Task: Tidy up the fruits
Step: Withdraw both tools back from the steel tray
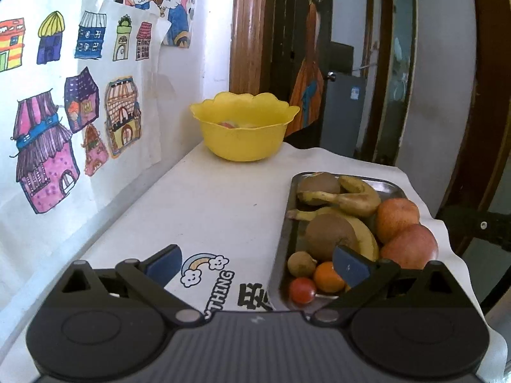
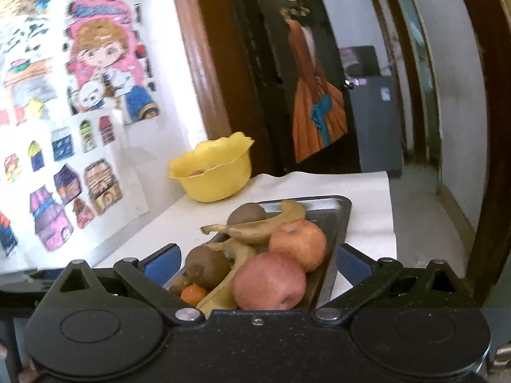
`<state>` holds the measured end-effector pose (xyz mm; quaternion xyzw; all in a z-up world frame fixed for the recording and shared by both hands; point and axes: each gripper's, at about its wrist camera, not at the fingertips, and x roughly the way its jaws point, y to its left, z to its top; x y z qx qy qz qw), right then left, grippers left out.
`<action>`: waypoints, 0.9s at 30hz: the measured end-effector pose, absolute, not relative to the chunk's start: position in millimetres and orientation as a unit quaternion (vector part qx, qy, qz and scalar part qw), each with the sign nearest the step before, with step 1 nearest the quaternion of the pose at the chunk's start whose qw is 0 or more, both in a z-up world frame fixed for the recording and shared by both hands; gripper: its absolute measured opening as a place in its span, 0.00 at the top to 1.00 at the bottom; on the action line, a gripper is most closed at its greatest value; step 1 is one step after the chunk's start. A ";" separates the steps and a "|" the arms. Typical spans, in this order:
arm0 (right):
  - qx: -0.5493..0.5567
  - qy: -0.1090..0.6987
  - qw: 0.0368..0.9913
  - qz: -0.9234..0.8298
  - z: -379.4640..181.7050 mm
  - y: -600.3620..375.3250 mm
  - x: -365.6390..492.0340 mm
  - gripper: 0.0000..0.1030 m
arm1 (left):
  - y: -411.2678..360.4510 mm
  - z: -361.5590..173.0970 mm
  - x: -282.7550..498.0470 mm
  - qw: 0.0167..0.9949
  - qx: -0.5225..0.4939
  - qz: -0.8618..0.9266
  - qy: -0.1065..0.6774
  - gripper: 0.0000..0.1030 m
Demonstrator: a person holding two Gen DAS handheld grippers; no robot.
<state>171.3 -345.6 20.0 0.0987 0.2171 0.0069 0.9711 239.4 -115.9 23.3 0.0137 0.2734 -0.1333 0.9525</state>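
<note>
Here, the left gripper (image 1: 257, 263) and right gripper (image 2: 257, 260) both hover spread wide and empty at the near end of the metal tray (image 1: 287, 223). Heaped in the tray are two apples (image 1: 408, 245), two kiwis (image 1: 330, 234), what look like three bananas (image 1: 351, 199), one small orange (image 1: 329, 276), one red tomato-like fruit (image 1: 301, 290) and one small brownish fruit. Beyond the tray stands one yellow bowl (image 1: 244, 142), fruit already inside. Pulling from the heap could likely roll its neighbours off.
</note>
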 end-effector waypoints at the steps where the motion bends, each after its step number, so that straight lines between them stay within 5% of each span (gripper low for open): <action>1: 0.091 0.217 0.972 0.006 18.7 -343.1 168.6 0.01 | -112.8 23.1 235.9 0.953 0.012 -0.139 0.269 0.01; 27: 0.021 0.172 0.985 -0.025 59.3 -248.1 -15.6 0.01 | -45.3 61.9 77.1 0.965 -0.030 -0.117 0.234 0.01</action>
